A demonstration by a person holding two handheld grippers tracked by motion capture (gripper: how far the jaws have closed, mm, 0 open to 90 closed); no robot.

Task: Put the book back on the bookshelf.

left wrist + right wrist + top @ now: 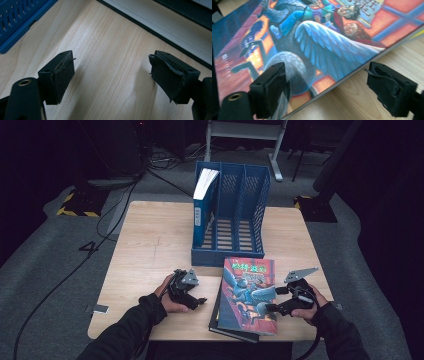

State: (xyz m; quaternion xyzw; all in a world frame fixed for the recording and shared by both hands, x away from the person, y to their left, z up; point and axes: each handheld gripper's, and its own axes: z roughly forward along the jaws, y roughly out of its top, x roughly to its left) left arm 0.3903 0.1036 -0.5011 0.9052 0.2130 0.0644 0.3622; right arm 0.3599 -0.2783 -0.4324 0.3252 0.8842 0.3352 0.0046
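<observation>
A colourful illustrated book (247, 292) lies on top of a dark book (220, 322) at the table's front edge. My right gripper (276, 299) is at the top book's right edge, open. In the right gripper view one jaw of this gripper (325, 72) hangs over the illustrated cover (312, 37) and the other over bare wood beside the edge; neither pad presses on it. My left gripper (197, 296) rests left of the stack, pointing at it. Its jaws (112, 65) stand open over bare table, with the books' page edges (175, 22) just beyond.
A blue three-slot file rack (247, 210) stands at the middle back of the wooden table (150, 240), with one book (204, 200) upright in its left slot. The rack's base (20, 17) is near my left gripper. Cables run over the floor at the left.
</observation>
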